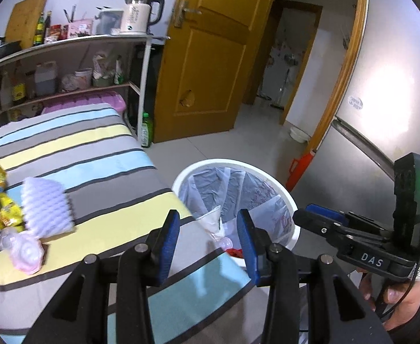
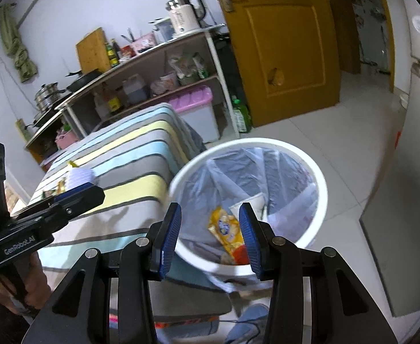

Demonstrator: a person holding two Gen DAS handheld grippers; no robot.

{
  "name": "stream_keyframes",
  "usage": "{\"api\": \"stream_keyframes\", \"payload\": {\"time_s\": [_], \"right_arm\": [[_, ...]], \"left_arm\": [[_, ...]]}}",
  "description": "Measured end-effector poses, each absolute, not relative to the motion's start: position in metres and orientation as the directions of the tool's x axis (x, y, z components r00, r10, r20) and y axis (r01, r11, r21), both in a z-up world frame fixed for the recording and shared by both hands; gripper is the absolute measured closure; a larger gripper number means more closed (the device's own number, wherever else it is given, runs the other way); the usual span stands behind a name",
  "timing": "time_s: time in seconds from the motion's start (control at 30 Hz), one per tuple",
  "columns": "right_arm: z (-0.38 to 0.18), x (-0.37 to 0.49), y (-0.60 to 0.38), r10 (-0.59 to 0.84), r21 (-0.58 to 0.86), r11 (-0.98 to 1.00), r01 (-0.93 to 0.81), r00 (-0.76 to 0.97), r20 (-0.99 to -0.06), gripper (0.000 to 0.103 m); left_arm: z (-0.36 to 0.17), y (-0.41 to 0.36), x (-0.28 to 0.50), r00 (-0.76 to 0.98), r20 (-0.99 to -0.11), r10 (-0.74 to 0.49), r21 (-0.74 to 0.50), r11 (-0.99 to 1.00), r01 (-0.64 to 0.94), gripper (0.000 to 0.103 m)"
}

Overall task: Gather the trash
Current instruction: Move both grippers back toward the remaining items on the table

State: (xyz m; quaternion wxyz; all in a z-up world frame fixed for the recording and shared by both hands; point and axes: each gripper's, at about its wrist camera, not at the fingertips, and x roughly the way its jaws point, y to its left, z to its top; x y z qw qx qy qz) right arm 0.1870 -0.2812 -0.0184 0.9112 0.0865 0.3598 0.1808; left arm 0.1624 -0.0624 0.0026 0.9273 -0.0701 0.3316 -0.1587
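Note:
A white trash bin (image 1: pixel 291 212) with a clear liner stands on the floor beside the striped table (image 1: pixel 101 172). In the right wrist view the bin (image 2: pixel 323 200) holds a yellow snack wrapper (image 2: pixel 228 229) and a paper cup (image 2: pixel 253 202). On the table lie a white foam net (image 1: pixel 48 209), yellow wrappers (image 1: pixel 5 206) and a pink plastic piece (image 1: pixel 27 250). My left gripper (image 1: pixel 208 240) is open and empty over the table edge next to the bin. My right gripper (image 2: pixel 210 236) is open and empty above the bin; it also shows in the left wrist view (image 1: pixel 321 218).
A shelf rack (image 1: pixel 66 66) with a kettle (image 1: pixel 141 14), bottles and a pink box stands behind the table. A green bottle (image 1: pixel 146 129) stands on the floor by a wooden door (image 1: pixel 210 57). A grey fridge (image 1: pixel 382 100) is at the right.

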Motion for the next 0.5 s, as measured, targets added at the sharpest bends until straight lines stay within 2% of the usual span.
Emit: {"api": "stream_keyframes", "payload": {"time_s": [0.5], "right_arm": [[0.003,0.148,-0.224,0.476,0.249,0.876,-0.413,0.652,-0.591,0.060]], "left_arm": [[0.014,-0.011,0.111,0.803,-0.545,-0.240,-0.216,0.966,0.142,0.060]]}}
